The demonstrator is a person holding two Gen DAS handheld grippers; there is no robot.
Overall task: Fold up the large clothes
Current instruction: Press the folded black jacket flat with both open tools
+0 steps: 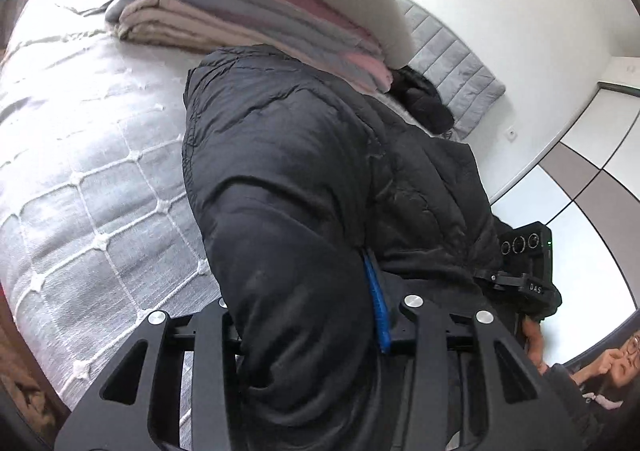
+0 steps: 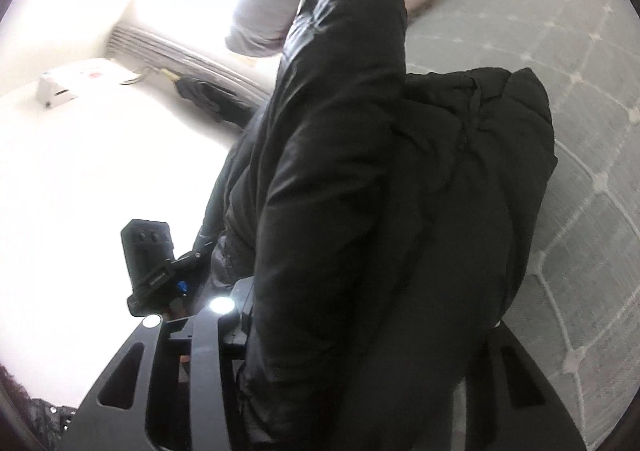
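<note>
A bulky black puffer jacket (image 1: 304, 155) hangs lifted over the bed and fills the middle of both wrist views. My left gripper (image 1: 300, 311) is shut on a thick fold of it, and a blue pad (image 1: 378, 307) presses into the fabric. The jacket (image 2: 360, 171) also bulges between the jaws of my right gripper (image 2: 368, 323), which is shut on it with its pads hidden by the fabric. Each view shows the other gripper beside the jacket: the right one (image 1: 524, 263) and the left one (image 2: 152, 263).
Under the jacket lies a white quilted bedspread (image 1: 80, 171). A stack of folded clothes (image 1: 248, 11) sits at the bed's far end beside a grey padded headboard (image 1: 452, 63). Wardrobe doors (image 1: 580, 155) stand to the right. A person (image 1: 600, 371) is at the lower right.
</note>
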